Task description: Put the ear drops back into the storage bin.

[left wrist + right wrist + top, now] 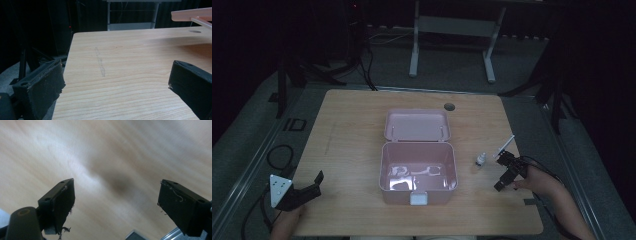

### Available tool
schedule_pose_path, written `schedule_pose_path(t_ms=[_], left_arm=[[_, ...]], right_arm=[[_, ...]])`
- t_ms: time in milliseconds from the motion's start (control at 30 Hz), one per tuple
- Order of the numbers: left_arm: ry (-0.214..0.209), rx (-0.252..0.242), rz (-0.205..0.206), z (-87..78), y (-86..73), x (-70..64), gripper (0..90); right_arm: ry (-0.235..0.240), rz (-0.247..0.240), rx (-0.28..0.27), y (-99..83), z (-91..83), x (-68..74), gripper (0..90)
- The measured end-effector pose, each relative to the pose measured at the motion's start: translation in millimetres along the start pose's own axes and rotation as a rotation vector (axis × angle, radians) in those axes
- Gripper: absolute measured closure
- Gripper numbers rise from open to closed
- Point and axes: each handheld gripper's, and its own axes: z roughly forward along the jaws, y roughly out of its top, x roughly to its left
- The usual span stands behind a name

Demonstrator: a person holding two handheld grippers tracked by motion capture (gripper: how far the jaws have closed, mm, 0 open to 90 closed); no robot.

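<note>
A light wooden table takes up most of the high view, and at its middle stands a pink plastic storage box with its hinged lid thrown back toward the far edge; pale items lie inside, too dim to name. To the right of the box, on bare wood, sit the two small things the work seems to concern: a small white bottle, upright, and just beyond it a thin white stick-like item, perhaps a swab or dropper, lying with its long axis running from near-left to far-right. The right gripper hovers right beside both, its tip just near of the stick's lower end and a little right of the bottle; in the right gripper view its jaws stand spread wide over blurred wood grain with nothing between them. The left gripper rests near the table's near-left corner, well apart from the box and farther still from the bottle; in the left gripper view its jaws are likewise released and empty, with the lid's edge at the upper right. The right hand is plainly the nearer one, so I judge a pickup would fall to it: the bottle lies just left of its jaws, the stick ahead of them.
</note>
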Motion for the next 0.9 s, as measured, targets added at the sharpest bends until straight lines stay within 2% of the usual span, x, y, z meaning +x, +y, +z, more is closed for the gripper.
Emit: schedule_pose_path(t_ms=[367, 600, 900], left_arm=[[-0.003, 0.0, -0.002, 0.0, 0.0, 0.2, 0.4], [-0.005, 0.001, -0.003, 0.0, 0.0, 0.4, 0.4], [-0.007, 0.0, -0.002, 0.0, 0.0, 0.4, 0.4]], right_arm=[[0.0, -0.011, 0.008, 30.4, -3.2, -3.2, 14.5], [0.01, -0.031, -0.018, 49.1, -5.1, -0.8, 16.3], [0.01, -0.055, -0.024, 71.0, -3.8, 0.2, 19.8]])
